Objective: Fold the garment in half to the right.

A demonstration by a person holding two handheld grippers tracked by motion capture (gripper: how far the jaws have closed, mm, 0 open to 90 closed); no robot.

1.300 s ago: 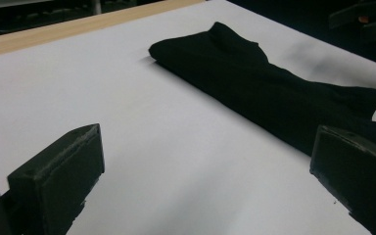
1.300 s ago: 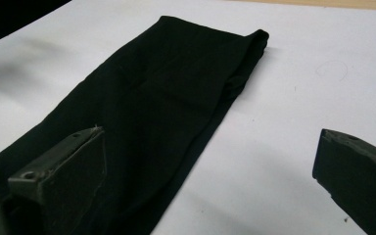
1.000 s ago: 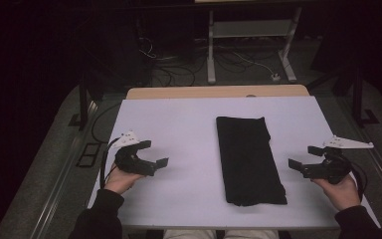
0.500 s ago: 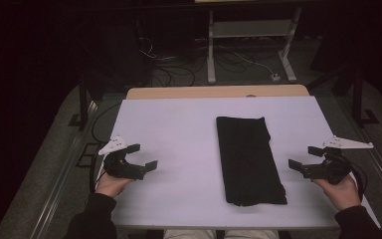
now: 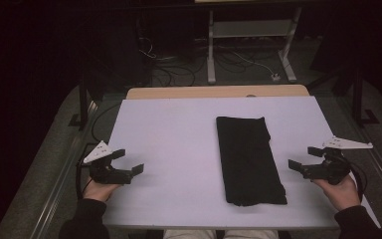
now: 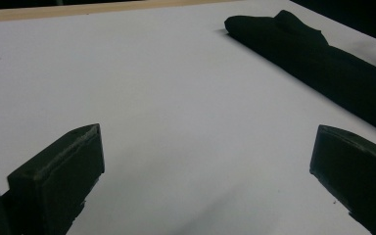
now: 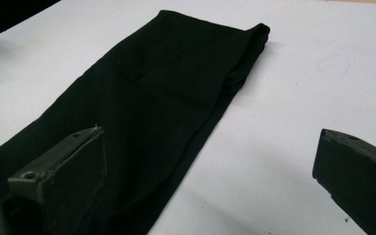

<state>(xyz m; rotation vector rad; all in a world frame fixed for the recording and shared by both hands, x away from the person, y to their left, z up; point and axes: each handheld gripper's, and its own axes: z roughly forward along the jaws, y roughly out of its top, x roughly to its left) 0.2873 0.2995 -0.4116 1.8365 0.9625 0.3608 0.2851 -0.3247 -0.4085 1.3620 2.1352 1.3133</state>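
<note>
Cloth (image 5: pixel 249 159), black and folded long, flat on the white surface (image 5: pixel 179 129) in the high view, a bit right of the middle, short end toward the far edge. Left hand-held gripper (image 5: pixel 128 163) low at the left edge of the surface, jaws wide apart, nothing between them, pointing toward the cloth but well apart from it. Grey three-cornered plate (image 5: pixel 97 152) on top of it. Left hand (image 5: pixel 98 189) under it, dark sleeve (image 5: pixel 82 221) below. Right hand-held gripper (image 5: pixel 306 158) near the right edge, jaws wide apart too, holding nothing, near the long side of the cloth but not touching. Right hand (image 5: pixel 339 191) behind it, with a cable (image 5: pixel 359 177) looping at the side. Wooden strip (image 5: pixel 219 91) along the far edge of the surface. Dark floor past it, with cables (image 5: pixel 164 62) and a pale metal frame (image 5: pixel 251 40).

Left gripper view: two black jaws far apart at the bottom, bare white surface (image 6: pixel 176 98) between them. Cloth (image 6: pixel 323 58) far up at the right, lying long across the corner, well apart from the jaws.

Right gripper view: two black jaws far apart again. Cloth (image 7: pixel 166 98) just ahead, spread flat, running from bottom left up to a folded end at the top. One jaw in front of the cloth, the other over bare white surface (image 7: pixel 293 88). Hard to tell if that jaw touches the cloth.
</note>
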